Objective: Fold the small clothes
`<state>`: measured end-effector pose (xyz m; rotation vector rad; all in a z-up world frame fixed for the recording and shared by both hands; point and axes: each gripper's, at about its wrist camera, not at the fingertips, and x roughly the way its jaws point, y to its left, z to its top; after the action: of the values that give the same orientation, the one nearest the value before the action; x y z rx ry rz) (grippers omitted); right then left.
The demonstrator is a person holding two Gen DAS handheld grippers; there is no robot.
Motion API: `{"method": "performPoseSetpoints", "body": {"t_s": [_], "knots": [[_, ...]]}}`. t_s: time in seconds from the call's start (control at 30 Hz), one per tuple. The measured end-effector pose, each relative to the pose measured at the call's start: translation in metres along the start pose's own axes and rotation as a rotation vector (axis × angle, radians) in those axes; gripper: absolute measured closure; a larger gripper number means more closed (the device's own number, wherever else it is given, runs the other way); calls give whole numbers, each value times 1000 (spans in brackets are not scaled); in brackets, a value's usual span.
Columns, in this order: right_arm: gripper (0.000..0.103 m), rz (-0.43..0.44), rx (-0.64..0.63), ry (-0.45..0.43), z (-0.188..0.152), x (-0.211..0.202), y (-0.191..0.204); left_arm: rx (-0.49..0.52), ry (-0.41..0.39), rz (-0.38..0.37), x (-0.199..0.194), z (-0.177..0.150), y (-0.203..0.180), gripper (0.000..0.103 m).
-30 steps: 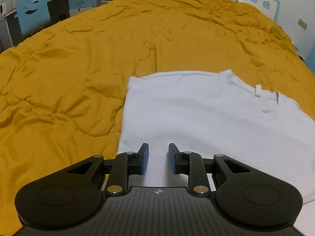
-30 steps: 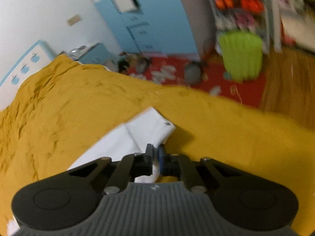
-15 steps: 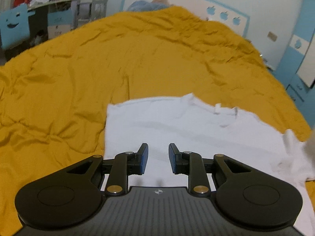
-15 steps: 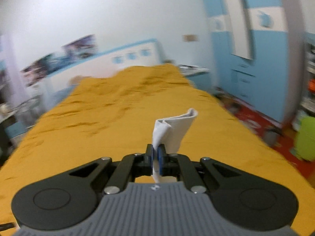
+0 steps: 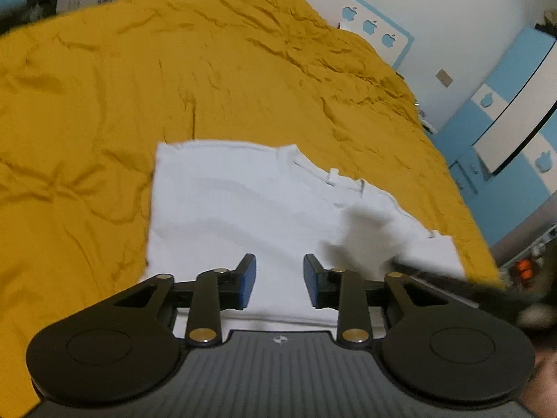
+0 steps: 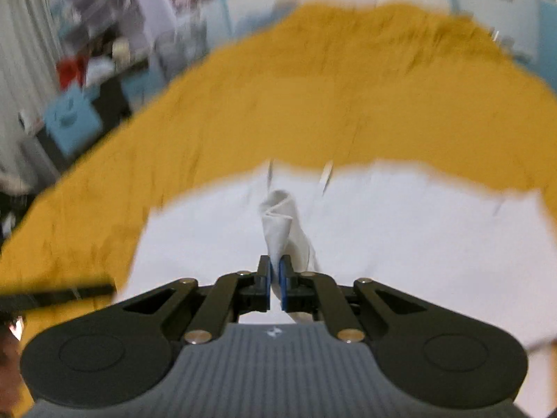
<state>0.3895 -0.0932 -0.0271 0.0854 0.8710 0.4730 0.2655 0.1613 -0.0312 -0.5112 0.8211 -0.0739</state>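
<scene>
A white T-shirt (image 5: 243, 209) lies flat on the yellow quilt (image 5: 174, 80), collar toward the headboard. My left gripper (image 5: 279, 268) hovers over the shirt's near hem; its jaws are opening and nothing is pinched between them. My right gripper (image 6: 275, 268) is shut on a bunched white sleeve (image 6: 280, 216) and holds it up over the shirt's body (image 6: 400, 226). In the left wrist view that lifted sleeve (image 5: 365, 233) shows as a blur at the right, with the right gripper's dark body (image 5: 452, 284) behind it.
The quilt covers the whole bed. A white headboard with blue apple stickers (image 5: 369, 26) stands at the far end and a blue wardrobe (image 5: 515, 132) to the right. A desk and a blue chair (image 6: 69, 118) stand off the bed's left side.
My right gripper has swung the sleeve from the bed's right edge inward over the shirt. My left gripper has risen, tilted, and spread its jaws wider.
</scene>
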Motion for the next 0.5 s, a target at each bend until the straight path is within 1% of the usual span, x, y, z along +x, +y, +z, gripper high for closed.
{"method": "performPoseSetpoints", "body": {"t_s": [0.13, 0.2, 0.23, 0.27, 0.3, 0.33, 0.37, 0.4, 0.43, 0.5], "knots": [[103, 8, 17, 111, -33, 36, 5, -51, 31, -77, 8, -2, 9, 51], [100, 27, 38, 152, -41, 46, 2, -67, 46, -104, 14, -1, 11, 48], [97, 39, 53, 165, -38, 53, -3, -75, 54, -118, 17, -1, 11, 47], [97, 51, 66, 171, -39, 56, -5, -83, 62, -129, 20, -1, 12, 47], [93, 63, 73, 172, -38, 56, -6, -93, 68, -143, 23, -1, 13, 46], [86, 78, 79, 176, -34, 53, -7, -106, 74, -160, 26, -2, 14, 44], [81, 108, 91, 181, -34, 53, -7, -117, 77, -172, 28, -2, 16, 43], [71, 149, 112, 186, -34, 50, -10, -132, 78, -185, 30, -2, 18, 40], [65, 177, 128, 187, -30, 48, -6, -146, 78, -195, 33, -1, 19, 40], [61, 213, 150, 175, -27, 40, -9, -179, 87, -210, 39, -1, 22, 40]]}}
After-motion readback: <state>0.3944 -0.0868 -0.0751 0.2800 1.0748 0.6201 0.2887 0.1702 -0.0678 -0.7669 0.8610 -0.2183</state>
